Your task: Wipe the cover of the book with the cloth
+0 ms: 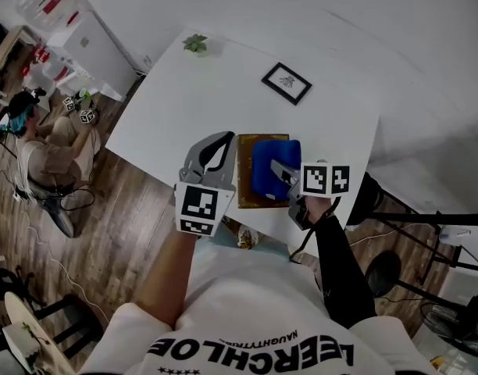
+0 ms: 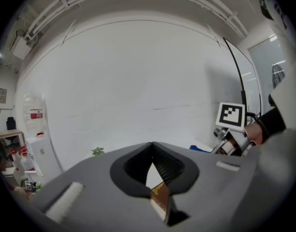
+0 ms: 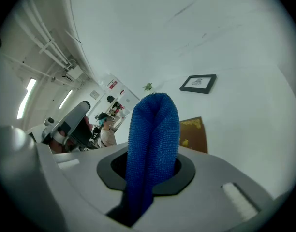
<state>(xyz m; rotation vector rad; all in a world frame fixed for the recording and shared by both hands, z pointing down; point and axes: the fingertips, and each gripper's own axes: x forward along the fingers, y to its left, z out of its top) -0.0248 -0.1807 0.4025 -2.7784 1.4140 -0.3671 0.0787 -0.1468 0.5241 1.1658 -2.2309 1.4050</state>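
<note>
A brown book (image 1: 248, 187) lies near the front edge of the white table (image 1: 184, 108). A blue cloth (image 1: 269, 165) is draped over the book's right half, and my right gripper (image 1: 280, 171) is shut on it. In the right gripper view the cloth (image 3: 154, 139) stands folded between the jaws, with the book (image 3: 192, 134) beyond it. My left gripper (image 1: 226, 148) sits at the book's left edge. In the left gripper view its jaws are shut on the book's edge (image 2: 160, 197), and the right gripper's marker cube (image 2: 231, 116) shows at the right.
A framed picture (image 1: 287, 82) lies at the table's far side and a small plant (image 1: 195, 44) stands at the far left corner. A person (image 1: 44, 147) sits on the wooden floor at left. A black stool (image 1: 383, 272) stands right of the table.
</note>
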